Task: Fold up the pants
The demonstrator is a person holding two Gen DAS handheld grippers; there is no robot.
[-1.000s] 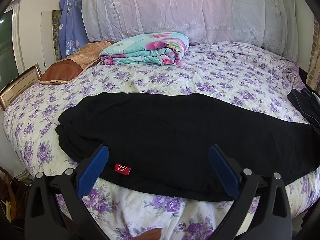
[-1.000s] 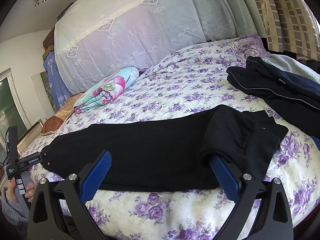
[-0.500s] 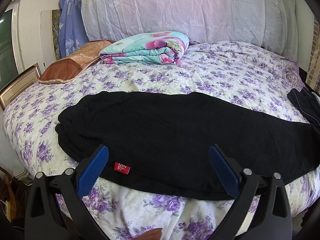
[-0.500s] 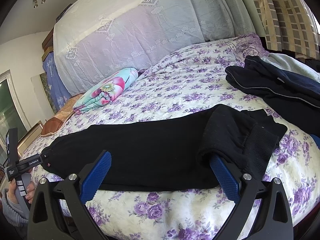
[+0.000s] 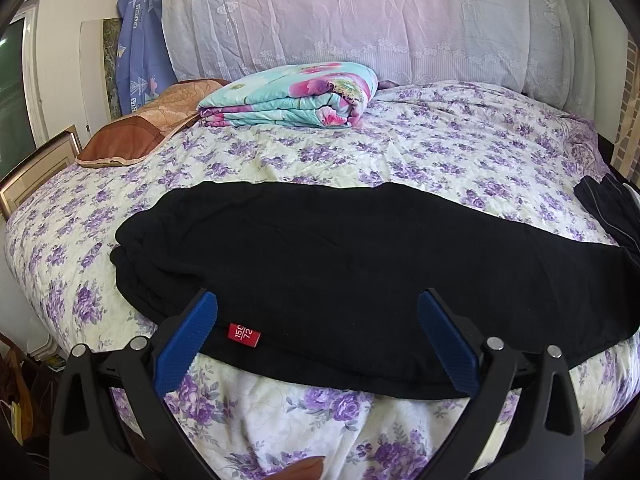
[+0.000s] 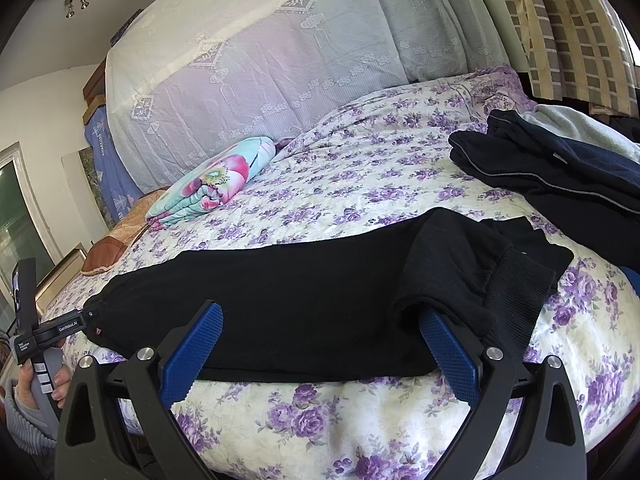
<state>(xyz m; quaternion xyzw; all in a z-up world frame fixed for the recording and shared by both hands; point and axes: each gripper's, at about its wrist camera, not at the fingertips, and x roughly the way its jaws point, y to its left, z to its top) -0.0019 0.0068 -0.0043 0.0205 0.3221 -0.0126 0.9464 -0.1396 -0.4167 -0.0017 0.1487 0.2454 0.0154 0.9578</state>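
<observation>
Black pants (image 5: 360,264) lie folded lengthwise across the near edge of the bed, waist end at the left with a red size tag (image 5: 244,335). In the right wrist view the pants (image 6: 304,300) end in ribbed cuffs (image 6: 516,300) at the right. My left gripper (image 5: 318,312) is open and empty, hovering over the waist end near the tag. My right gripper (image 6: 320,324) is open and empty over the leg end, its right finger (image 6: 448,352) next to the bunched cuff. The left gripper also shows at the far left of the right wrist view (image 6: 60,328).
The bed has a purple floral cover (image 5: 400,160). A folded floral quilt (image 5: 296,96) and a brown pillow (image 5: 132,136) lie at the back left. A pile of dark clothes (image 6: 560,168) sits at the right edge. Picture frames (image 5: 36,172) lean left of the bed.
Both views have shifted very slightly; the pants and both open grippers stay in nearly the same place.
</observation>
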